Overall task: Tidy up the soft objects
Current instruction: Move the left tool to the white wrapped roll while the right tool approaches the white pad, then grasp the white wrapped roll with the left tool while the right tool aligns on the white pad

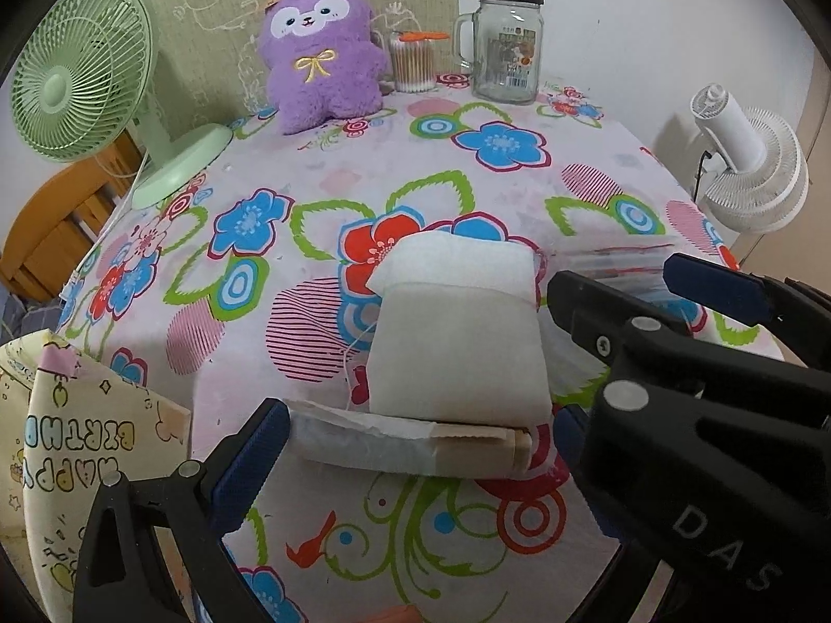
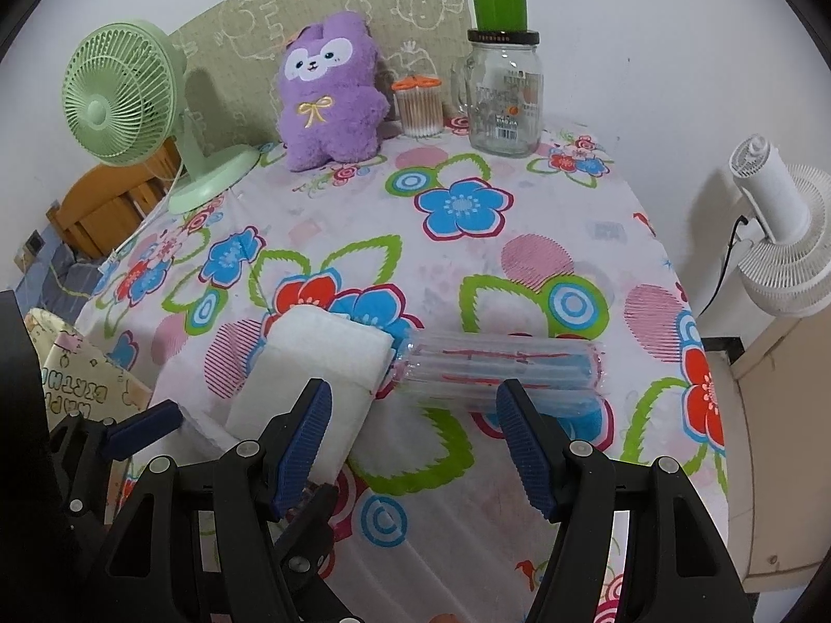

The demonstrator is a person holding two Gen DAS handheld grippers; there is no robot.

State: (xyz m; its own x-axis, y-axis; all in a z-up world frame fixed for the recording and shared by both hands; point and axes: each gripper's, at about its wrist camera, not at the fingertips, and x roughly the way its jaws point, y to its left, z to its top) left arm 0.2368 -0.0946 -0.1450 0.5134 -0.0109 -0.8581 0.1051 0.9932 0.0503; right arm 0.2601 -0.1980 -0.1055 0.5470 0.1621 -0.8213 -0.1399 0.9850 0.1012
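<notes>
A white foam block (image 1: 457, 342) lies on the flowered tablecloth (image 1: 363, 166), its near end resting on a flat paper-wrapped packet (image 1: 405, 438). My left gripper (image 1: 420, 418) is open, and the packet lies between its blue pads without being squeezed. A clear air cushion (image 2: 498, 368) lies to the right of the foam block (image 2: 311, 363). My right gripper (image 2: 415, 446) hangs open just short of the cushion with nothing between its fingers. In the left wrist view it (image 1: 618, 280) crowds in from the right and hides the left gripper's right finger. A purple plush (image 1: 322, 57) sits upright at the back.
A green desk fan (image 1: 83, 72) stands at the back left. A cotton swab tub (image 1: 413, 62) and a glass jar mug (image 1: 506, 52) topped by a green cup stand beside the plush. A birthday gift bag (image 1: 78, 441) is at the near left, a white fan (image 2: 779, 239) off the right edge.
</notes>
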